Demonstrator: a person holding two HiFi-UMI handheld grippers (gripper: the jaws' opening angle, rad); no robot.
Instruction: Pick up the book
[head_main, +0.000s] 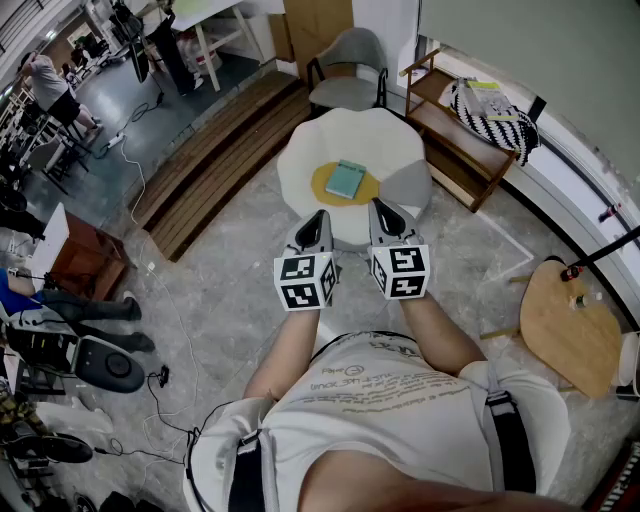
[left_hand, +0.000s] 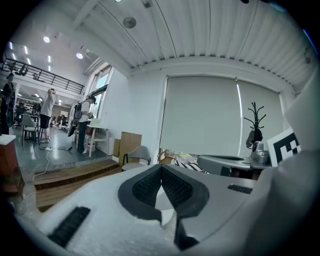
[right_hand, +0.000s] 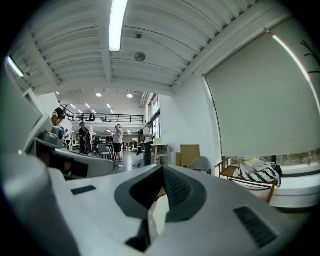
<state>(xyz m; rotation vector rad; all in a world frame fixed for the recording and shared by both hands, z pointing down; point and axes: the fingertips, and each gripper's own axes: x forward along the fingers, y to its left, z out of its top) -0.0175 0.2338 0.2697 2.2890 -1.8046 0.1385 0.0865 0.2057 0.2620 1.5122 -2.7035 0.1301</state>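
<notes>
Left gripper (head_main: 318, 216): jaws were clenched with nothing between them; it hung near of the table.
Right gripper (head_main: 381, 206): jaws were clenched and empty too, just right of the left gripper.
Book (head_main: 346, 179): teal, it lay flat on a yellow mat (head_main: 325, 190) at the middle of the white table (head_main: 300, 150), untouched, far of both grippers.
Step in hand: approach, by my reading. Jaws needed opening before the reach. Since the book lay flat, come in low at 1 edge and clamp cover and pages together.
Surface: the low, lobed top held only the mat and book.
Room: grey chair (head_main: 345, 60) was beyond the table. A wooden shelf (head_main: 445, 125) with a striped bag (head_main: 490, 115) stood far right. People stood far left.
</notes>
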